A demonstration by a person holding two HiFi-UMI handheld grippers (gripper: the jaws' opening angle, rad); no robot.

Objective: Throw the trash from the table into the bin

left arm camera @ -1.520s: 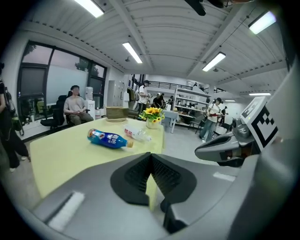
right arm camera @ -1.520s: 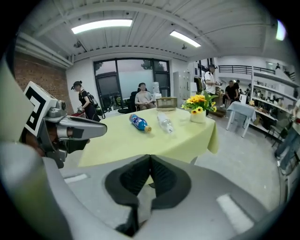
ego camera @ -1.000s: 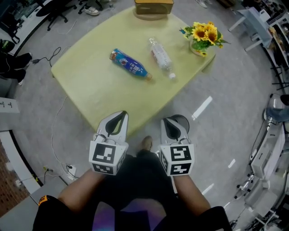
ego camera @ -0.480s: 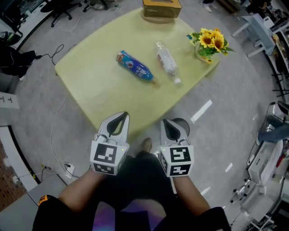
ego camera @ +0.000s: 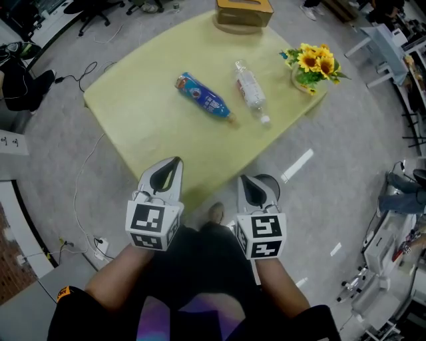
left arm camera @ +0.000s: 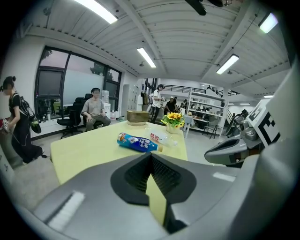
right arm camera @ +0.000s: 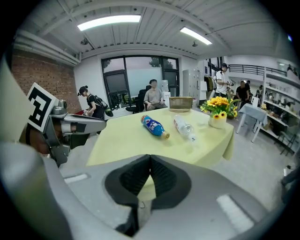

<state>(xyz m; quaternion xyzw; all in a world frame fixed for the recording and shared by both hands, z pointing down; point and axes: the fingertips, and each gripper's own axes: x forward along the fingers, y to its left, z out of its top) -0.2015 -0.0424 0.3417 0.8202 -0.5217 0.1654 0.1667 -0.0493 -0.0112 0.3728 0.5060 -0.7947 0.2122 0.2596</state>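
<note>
Two bottles lie on the yellow table: a blue-labelled bottle and, to its right, a clear plastic bottle. My left gripper hangs shut and empty over the table's near edge, well short of the bottles. To its right, my right gripper is just off the same edge, also shut with nothing in it. Both point toward the table. No bin can be made out for certain.
A pot of sunflowers stands at the table's right corner and a brown box at its far edge. Cables run over the floor at the left. Office chairs and people are beyond the table. A dark round thing sits behind my right gripper.
My left gripper has shifted a little to the left and forward. The right gripper has stayed put. The table and bottles sit slightly further right in the head view.
</note>
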